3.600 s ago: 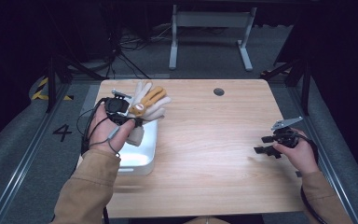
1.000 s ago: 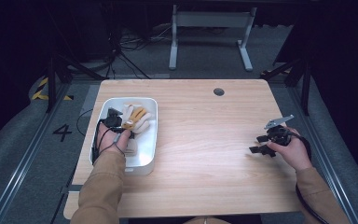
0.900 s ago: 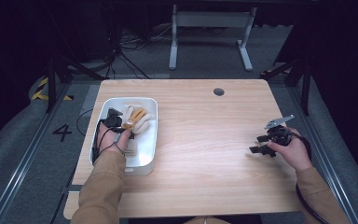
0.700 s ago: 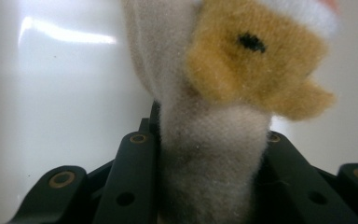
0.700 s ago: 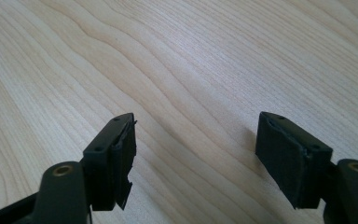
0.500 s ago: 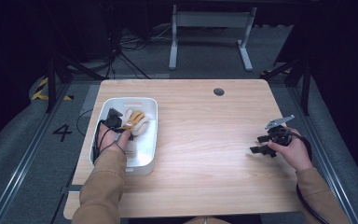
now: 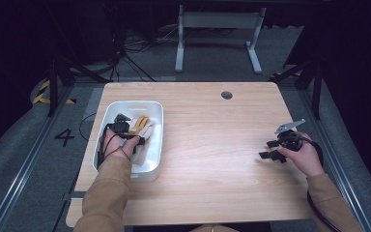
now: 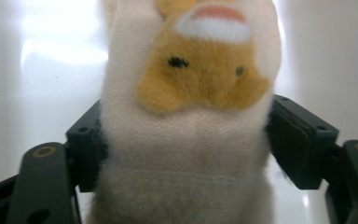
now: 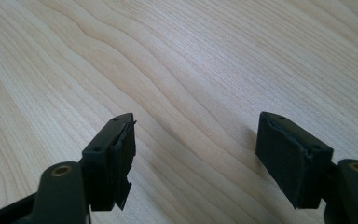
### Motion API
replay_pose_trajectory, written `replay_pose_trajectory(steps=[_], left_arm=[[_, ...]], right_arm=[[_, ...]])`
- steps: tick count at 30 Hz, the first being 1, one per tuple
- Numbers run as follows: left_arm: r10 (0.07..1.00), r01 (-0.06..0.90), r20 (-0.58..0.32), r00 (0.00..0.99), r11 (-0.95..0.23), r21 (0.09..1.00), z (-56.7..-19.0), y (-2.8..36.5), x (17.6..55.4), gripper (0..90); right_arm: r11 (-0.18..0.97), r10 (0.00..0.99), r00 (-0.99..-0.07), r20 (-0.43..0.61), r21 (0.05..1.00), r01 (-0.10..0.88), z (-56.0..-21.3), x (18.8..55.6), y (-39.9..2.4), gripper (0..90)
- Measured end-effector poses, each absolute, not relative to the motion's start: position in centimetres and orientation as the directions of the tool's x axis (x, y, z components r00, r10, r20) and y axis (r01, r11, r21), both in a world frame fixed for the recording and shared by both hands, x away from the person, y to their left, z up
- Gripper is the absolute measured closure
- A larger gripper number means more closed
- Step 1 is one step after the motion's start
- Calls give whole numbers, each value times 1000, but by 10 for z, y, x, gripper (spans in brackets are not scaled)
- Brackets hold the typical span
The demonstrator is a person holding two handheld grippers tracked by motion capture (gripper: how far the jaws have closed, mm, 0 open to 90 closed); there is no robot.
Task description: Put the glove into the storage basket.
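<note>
A cream fuzzy glove with orange patches lies in the white bin at the table's left. My left gripper is down in the bin with it. In the left gripper view the glove sits between the two black pads, which stand wide apart. The left gripper has just been opening its jaws, with the glove still between them. My right gripper rests low over the bare wood at the table's right, held in a hand. Its jaws are open, and between them in the right gripper view is only wood.
The light wooden table has a small round cable hole near its far edge. A table frame leg and cables stand on the dark floor beyond it. A cable trails from the right gripper along the sleeve.
The left hand has come down from above the bin's far end, bringing the glove into the bin. Over the last second neither hand has moved.
</note>
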State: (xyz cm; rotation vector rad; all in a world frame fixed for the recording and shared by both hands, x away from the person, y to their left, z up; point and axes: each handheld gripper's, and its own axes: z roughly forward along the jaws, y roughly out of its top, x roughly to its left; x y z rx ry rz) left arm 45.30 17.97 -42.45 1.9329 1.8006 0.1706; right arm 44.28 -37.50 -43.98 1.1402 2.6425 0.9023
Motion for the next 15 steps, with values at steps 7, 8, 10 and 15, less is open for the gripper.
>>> replay_pose_trajectory(steps=[7,8,10,15], left_arm=[[969,892,-193,156,-54,448,-420,173,451,208],[969,892,-193,156,-54,448,-420,173,451,202],[969,887,-183,168,-68,456,-419,171,450,202],[973,908,-171,157,-74,413,-424,170,453,193]], right_arm=[[537,696,-709,116,571,621,-439,443,-376,295],[535,698,-707,117,571,623,-439,443,-376,295],[534,698,-706,119,571,624,-439,444,-375,295],[540,692,-712,117,572,618,-439,444,-373,293]])
